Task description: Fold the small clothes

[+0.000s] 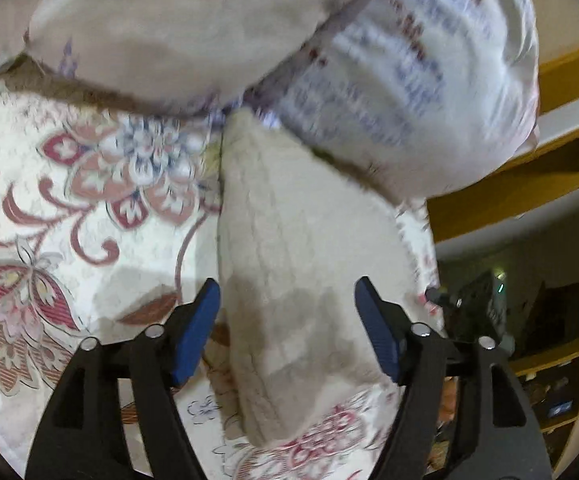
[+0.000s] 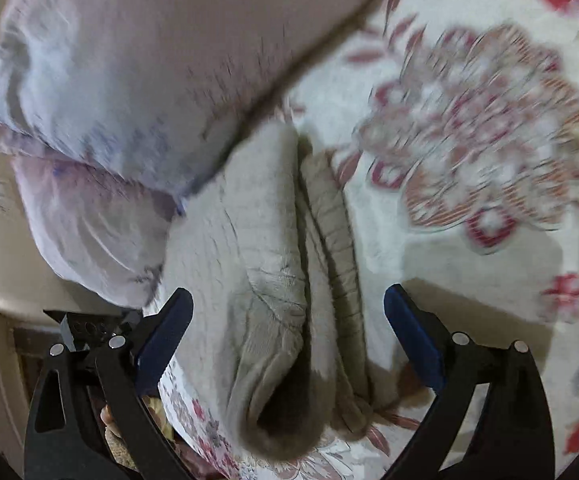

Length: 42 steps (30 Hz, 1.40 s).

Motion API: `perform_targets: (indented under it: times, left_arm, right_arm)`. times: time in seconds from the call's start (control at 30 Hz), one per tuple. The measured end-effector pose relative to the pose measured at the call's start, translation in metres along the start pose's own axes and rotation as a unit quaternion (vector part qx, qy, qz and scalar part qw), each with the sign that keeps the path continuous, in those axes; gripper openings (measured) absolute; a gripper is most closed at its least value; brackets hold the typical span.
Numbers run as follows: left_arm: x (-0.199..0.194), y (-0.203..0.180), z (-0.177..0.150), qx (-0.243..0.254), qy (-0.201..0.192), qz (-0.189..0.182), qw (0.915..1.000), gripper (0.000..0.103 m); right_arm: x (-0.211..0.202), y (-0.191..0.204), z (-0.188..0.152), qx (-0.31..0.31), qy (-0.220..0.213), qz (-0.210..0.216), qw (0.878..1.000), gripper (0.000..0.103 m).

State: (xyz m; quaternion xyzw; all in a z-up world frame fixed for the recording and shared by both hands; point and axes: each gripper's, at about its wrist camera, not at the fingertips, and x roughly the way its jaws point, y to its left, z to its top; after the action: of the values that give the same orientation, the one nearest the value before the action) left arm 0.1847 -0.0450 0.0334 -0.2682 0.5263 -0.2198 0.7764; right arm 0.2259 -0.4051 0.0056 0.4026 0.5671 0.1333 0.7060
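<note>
A cream knitted garment (image 1: 309, 248) lies folded into a long strip on the flowered bedspread (image 1: 69, 200). My left gripper (image 1: 287, 300) is open, its blue pads either side of the garment's near end, above it. In the right wrist view the same garment (image 2: 265, 280) shows as a thick bundle with ribbed folds and a rolled near end. My right gripper (image 2: 287, 312) is open, its pads spread wide on both sides of the bundle, not touching it.
Two pillows in pale patterned cases (image 1: 409, 72) (image 2: 109, 80) lie at the head of the bed, touching the garment's far end. A yellow wooden bed frame (image 1: 529, 184) and the bed's edge are at the right. Dark furniture (image 1: 549, 320) stands beyond.
</note>
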Motion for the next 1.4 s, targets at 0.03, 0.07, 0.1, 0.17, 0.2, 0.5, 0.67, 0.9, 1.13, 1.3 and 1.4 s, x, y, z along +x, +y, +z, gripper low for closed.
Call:
perform_targets:
  times: [0.03,0.07,0.1,0.17,0.2,0.5,0.67,0.9,1.13,1.3,1.4]
  left_arm:
    - [0.007,-0.003,-0.003,0.005,0.007,0.003,1.0,0.074]
    - [0.017,-0.007,-0.006,0.012,0.016,0.008,0.9998,0.074]
    - [0.026,-0.009,-0.009,0.017,0.022,0.013,0.9995,0.077]
    - [0.038,-0.01,-0.014,0.021,0.021,0.023,0.9993,0.077]
    - [0.044,-0.009,-0.014,0.014,0.017,0.02,0.9996,0.07]
    - [-0.058,0.017,-0.049,0.089,-0.066,-0.01,0.9938,0.042]
    - [-0.1,0.066,-0.078,0.09,-0.086,0.126,0.9842,0.063]
    - [-0.124,0.056,-0.104,0.102,-0.11,0.16,0.9757,0.089]
    - [-0.123,0.04,-0.145,0.168,-0.103,0.248,0.9487,0.101]
    - [-0.118,0.038,-0.16,0.19,-0.09,0.274,0.9384,0.101]
    - [-0.116,0.038,-0.164,0.187,-0.084,0.265,0.9423,0.101]
  right_arm:
    - [0.001,0.002,-0.002,-0.005,-0.006,0.0,1.0,0.099]
    - [0.002,0.006,-0.004,-0.014,-0.011,0.0,1.0,0.099]
    - [0.005,0.008,-0.006,-0.018,-0.007,0.001,1.0,0.088]
    - [0.01,0.013,-0.014,-0.037,-0.009,-0.023,0.999,0.051]
    - [0.01,0.018,-0.019,-0.05,-0.011,-0.021,0.998,0.041]
    - [0.03,0.089,-0.089,-0.196,0.027,-0.035,0.98,0.038]
    - [0.003,0.076,-0.091,-0.131,-0.07,-0.036,0.988,0.058]
    - [0.042,0.097,-0.084,-0.156,-0.055,-0.113,0.98,0.008]
    - [0.031,0.079,-0.078,-0.076,-0.093,-0.141,0.983,0.013]
    - [-0.012,0.112,-0.131,-0.157,-0.139,-0.055,0.976,0.059]
    - [0.003,0.119,-0.162,-0.192,-0.103,-0.033,0.975,0.059]
